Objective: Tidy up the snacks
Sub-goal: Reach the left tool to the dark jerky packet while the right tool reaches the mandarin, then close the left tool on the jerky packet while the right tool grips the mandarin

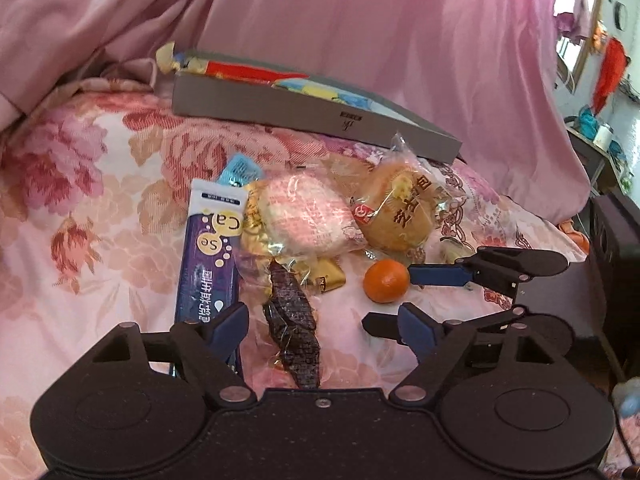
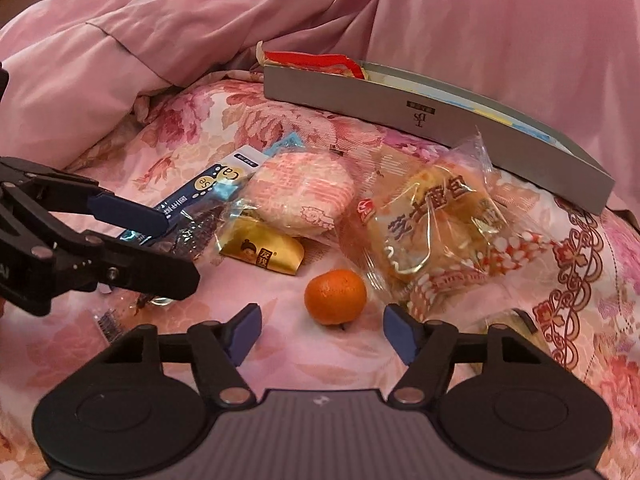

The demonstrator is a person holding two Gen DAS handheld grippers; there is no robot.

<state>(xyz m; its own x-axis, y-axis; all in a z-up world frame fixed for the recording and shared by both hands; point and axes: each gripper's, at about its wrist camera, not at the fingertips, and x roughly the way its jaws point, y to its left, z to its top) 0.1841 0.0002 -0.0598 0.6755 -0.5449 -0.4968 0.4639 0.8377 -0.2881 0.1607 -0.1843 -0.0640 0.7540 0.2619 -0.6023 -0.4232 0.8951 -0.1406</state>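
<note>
Snacks lie on a floral bedsheet. A small orange [image 2: 335, 297] sits just ahead of my open right gripper [image 2: 322, 334]; it shows in the left wrist view [image 1: 386, 281] too. A wrapped bun [image 2: 430, 226], a pink round cake [image 2: 300, 196], a gold packet [image 2: 262, 250] and a purple Ca stick [image 1: 210, 256] lie behind. A dark jerky pack [image 1: 294, 326] lies between the fingers of my open left gripper [image 1: 322, 330]. The right gripper [image 1: 396, 300] shows open beside the orange in the left wrist view. A grey box [image 2: 420, 118] holds several snacks.
A pink quilt [image 2: 160, 20] is heaped behind and left of the box. The bed's edge and dark furniture [image 1: 612, 232] are at the right in the left wrist view. The left gripper [image 2: 176, 254] reaches in from the left in the right wrist view.
</note>
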